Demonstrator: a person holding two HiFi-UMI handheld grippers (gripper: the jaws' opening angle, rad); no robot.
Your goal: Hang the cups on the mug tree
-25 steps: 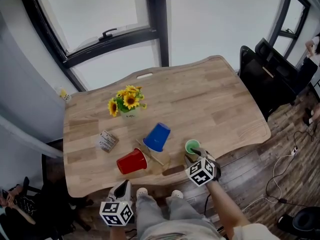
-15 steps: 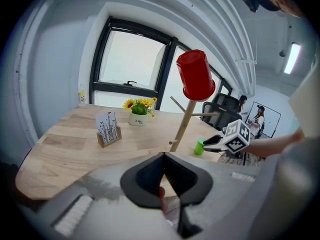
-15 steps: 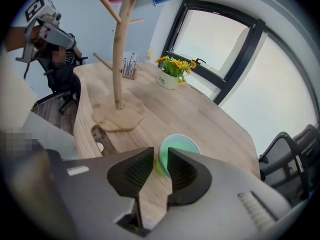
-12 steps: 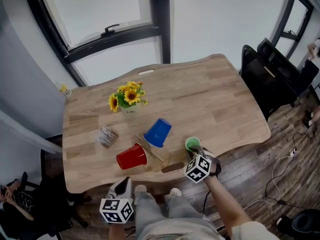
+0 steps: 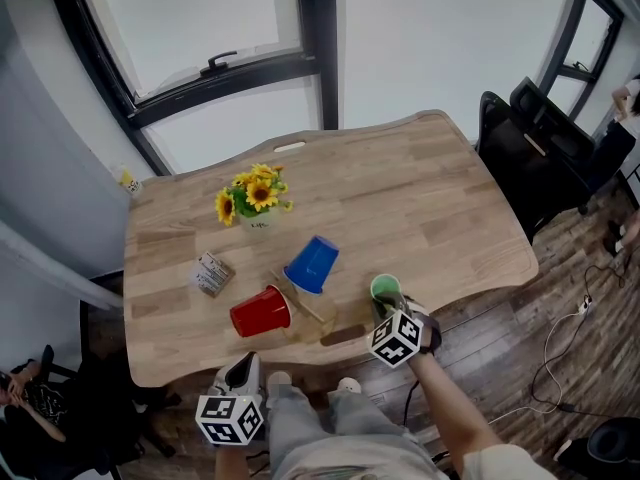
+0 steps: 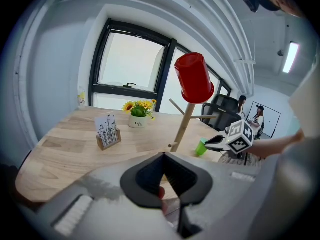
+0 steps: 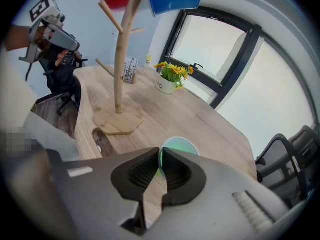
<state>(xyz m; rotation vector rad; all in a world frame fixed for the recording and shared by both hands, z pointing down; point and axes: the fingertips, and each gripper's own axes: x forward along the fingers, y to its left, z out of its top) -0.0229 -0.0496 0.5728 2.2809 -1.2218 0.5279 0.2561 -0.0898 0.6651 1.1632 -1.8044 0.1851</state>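
Right gripper (image 5: pixel 386 304), jaws closing on rim of green cup (image 5: pixel 385 288), 3 o'clock of mug tree (image 5: pixel 306 307) bearing red cup (image 5: pixel 261 312) and blue cup (image 5: pixel 312 264); left gripper (image 5: pixel 243 366) closed, empty.

Worktop (image 5: pixel 430 198): pale wood, visible grain, matt finish. Mug tree (image 7: pixel 121 59): bare smooth wood, stem and pegs alike. Red cup (image 5: pixel 262 311), blue cup (image 5: pixel 312 264), green cup (image 5: pixel 385 289): smooth plastic with slight sheen. Card holder (image 6: pixel 108 134): wooden block, printed paper cards. Floor (image 5: pixel 520 338): dark wood-look planks.
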